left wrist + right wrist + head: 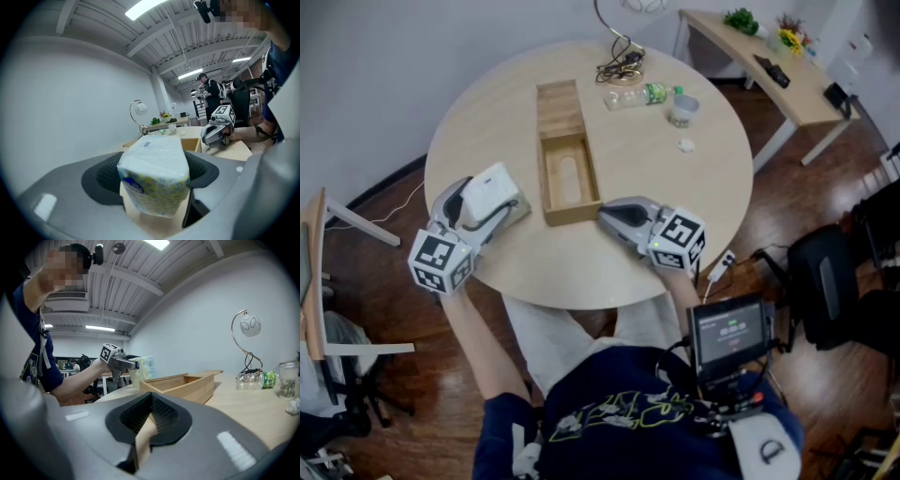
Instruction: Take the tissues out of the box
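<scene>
Since the wooden box (573, 215) lay bare inside when seen from above, and the tissue pack (490, 190) was well to its left, near the table (656, 178) rim, I judged the taking-out itself done and the setting-down the step in hand. The left claw (511, 208) was clenched on the pack, its pads pressing both sides. The right claw (609, 216) lay at the near right corner of the box with its jaws drawn together and grasping nothing; only a tan sliver, seemingly table, showed in the gap. The next move would call for bringing the pack flat onto bare table, a little inward from the rim, and then releasing the jaws without dragging the soft wrapper. Whether the pack already touched the table I could not tell. Only the head view looked into the box and showed how close the pack was to the rim. The left gripper view alone gave the yellow print and blue label on the pack's end. The right gripper view alone showed the box's side wall from table level, and beyond it a lamp (248, 326) and a lying bottle (261, 379).
</scene>
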A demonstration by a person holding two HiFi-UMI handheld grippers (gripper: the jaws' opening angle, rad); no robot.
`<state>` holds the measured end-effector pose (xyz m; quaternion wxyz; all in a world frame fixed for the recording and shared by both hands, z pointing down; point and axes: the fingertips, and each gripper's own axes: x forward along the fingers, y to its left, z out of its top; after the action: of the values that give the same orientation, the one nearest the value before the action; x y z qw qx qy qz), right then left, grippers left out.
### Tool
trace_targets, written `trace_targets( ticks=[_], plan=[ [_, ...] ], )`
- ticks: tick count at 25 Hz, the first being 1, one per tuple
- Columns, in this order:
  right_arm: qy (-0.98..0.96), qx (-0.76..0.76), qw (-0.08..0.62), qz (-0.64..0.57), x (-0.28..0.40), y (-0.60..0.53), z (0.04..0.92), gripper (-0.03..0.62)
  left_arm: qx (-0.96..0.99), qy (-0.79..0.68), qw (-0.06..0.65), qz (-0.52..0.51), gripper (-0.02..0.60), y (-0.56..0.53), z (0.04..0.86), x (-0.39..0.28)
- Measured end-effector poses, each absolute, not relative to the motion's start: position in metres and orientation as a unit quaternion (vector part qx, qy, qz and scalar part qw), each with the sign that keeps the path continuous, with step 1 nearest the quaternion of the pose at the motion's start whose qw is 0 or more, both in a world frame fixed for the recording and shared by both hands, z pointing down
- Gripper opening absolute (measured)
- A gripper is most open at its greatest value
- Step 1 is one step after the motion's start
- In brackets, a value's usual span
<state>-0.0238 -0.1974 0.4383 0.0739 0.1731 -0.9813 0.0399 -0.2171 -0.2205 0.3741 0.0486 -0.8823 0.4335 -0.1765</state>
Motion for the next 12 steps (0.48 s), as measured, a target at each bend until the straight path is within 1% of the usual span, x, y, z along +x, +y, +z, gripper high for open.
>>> trace_targets(
  ticks=[6,12],
  plan=[
    [-0.981,0.172,0.075,0.039,-0.0224,-0.1982,0.4404,-0.003,-0.878,0.451,0.040,-0.154,0.383,-0.2228,0.3769,-0.2178],
    [-0.982,0.169,0.074,0.037,-0.0224,-0.1973,0.4424,-0.003,-0.875,0.453,0.046,-0.166,0.383,-0.2212,0.3831,-0.2100]
  ],
)
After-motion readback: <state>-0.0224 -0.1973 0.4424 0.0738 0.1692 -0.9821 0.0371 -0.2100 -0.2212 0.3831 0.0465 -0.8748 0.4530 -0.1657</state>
